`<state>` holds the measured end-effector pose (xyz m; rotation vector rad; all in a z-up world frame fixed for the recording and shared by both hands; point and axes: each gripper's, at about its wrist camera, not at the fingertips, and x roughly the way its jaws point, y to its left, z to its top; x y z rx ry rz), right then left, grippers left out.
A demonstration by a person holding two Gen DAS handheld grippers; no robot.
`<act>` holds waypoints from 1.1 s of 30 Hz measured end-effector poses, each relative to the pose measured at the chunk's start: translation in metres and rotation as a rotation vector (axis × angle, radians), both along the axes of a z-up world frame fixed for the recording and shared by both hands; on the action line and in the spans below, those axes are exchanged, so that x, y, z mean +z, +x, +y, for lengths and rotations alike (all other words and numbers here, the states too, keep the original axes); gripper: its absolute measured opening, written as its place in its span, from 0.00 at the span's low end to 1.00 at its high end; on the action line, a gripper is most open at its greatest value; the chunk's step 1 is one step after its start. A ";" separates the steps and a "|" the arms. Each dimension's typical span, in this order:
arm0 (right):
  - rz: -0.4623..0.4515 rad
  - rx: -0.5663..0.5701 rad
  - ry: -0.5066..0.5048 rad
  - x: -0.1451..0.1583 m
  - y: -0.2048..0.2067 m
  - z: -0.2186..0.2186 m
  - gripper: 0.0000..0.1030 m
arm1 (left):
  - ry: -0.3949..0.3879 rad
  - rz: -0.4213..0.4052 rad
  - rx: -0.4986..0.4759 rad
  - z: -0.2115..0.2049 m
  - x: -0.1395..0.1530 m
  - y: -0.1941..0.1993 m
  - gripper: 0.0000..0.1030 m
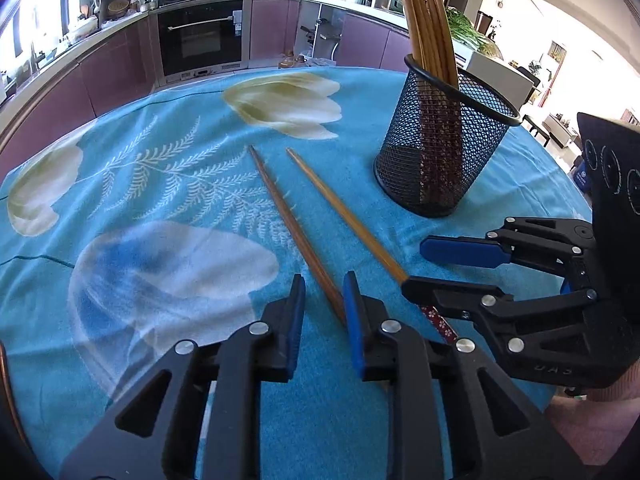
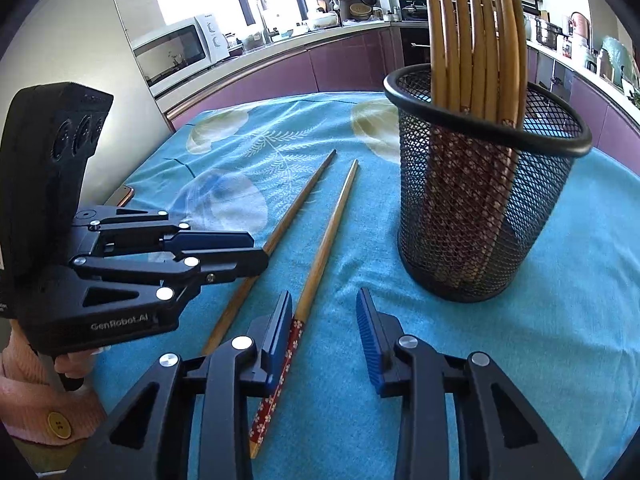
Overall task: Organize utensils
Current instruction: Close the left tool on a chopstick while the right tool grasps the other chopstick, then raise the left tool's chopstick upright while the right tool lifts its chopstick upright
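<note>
Tablecloth (image 1: 168, 152): dark chopstick (image 1: 288, 220) vanishes under released left gripper (image 1: 323, 285), pale chopstick (image 2: 329, 236) under released right gripper (image 2: 325, 298).

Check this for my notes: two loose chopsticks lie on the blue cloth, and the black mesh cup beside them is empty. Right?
Not quite. The black mesh cup is not empty: a bundle of chopsticks stands in it, as the right wrist view shows. The two loose chopsticks do lie on the blue cloth beside it.
</note>
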<state>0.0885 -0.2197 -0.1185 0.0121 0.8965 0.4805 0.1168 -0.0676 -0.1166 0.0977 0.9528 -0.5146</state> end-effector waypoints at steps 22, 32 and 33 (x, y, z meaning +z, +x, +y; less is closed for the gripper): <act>0.031 -0.012 0.013 0.000 0.000 -0.002 0.13 | -0.049 0.015 0.036 0.016 0.005 -0.027 0.15; 0.007 -0.016 -0.038 0.000 0.015 0.012 0.18 | -0.003 0.010 0.046 0.008 -0.002 0.000 0.21; 0.006 -0.017 -0.039 -0.001 0.016 0.012 0.18 | 0.000 0.007 0.045 0.007 -0.002 0.001 0.21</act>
